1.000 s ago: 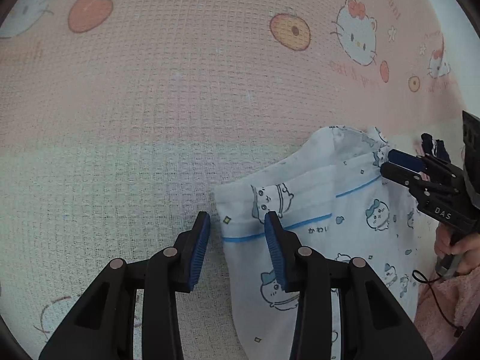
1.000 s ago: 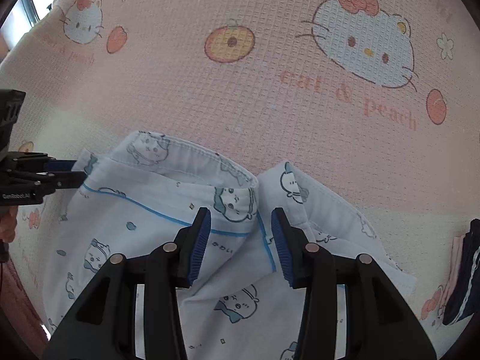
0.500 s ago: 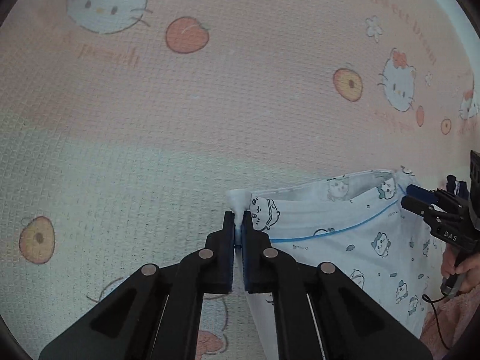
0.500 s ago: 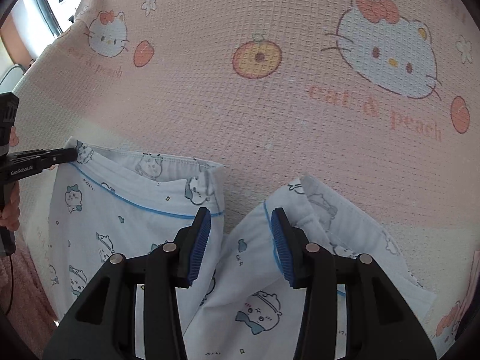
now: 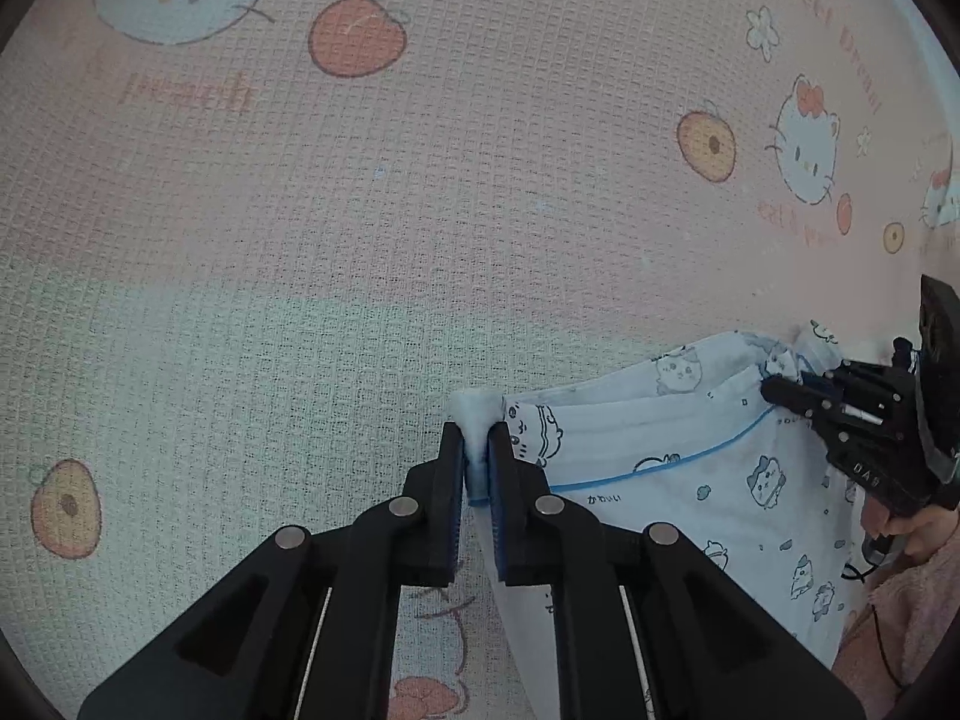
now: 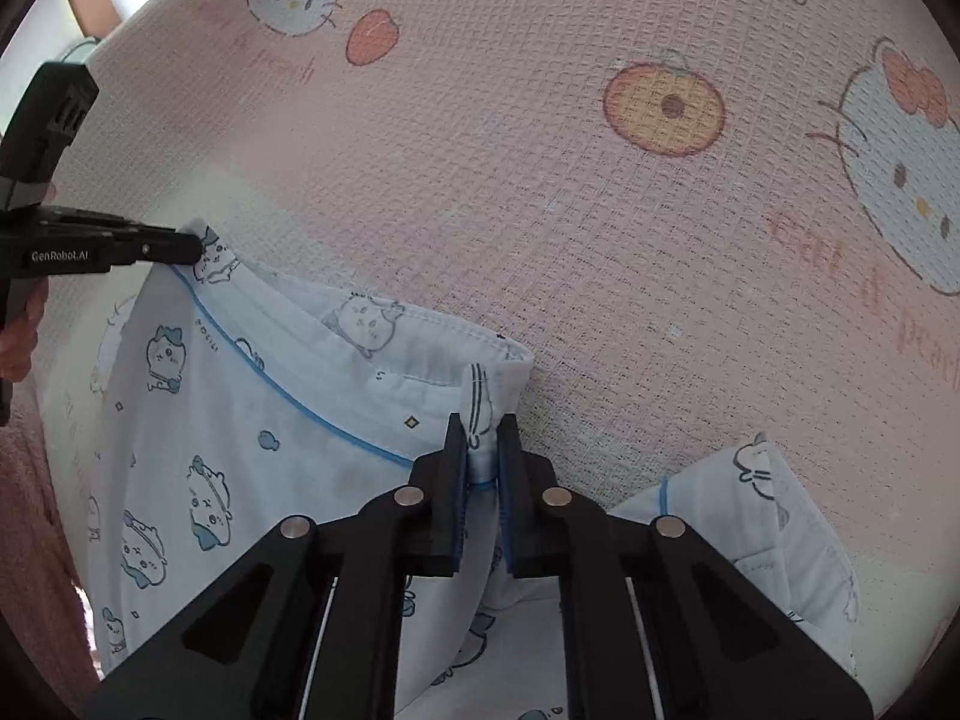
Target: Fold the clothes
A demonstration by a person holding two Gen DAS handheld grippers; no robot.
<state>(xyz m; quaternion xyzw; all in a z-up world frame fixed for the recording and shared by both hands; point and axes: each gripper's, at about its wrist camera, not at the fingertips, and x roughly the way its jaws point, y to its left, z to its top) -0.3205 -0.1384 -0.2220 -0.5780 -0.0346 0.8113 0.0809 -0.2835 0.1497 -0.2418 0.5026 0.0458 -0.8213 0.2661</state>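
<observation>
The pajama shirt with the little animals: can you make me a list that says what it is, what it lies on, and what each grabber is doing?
thing: pale blue garment with cartoon animals and blue piping
lies on: pink blanket printed with cats and peaches
left gripper: shut on a corner of the garment
right gripper: shut on its edge; jaws just closed
fold: not yet made

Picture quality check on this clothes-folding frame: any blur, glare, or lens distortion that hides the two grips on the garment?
Left wrist view: sharp, soft even light, dark fisheye corners; left gripper clearly pinches the pale blue garment. Right wrist view: also sharp, bright window washout top left only; right gripper clamps the garment edge. Blanket grid bows toward the rims in both views.
</observation>
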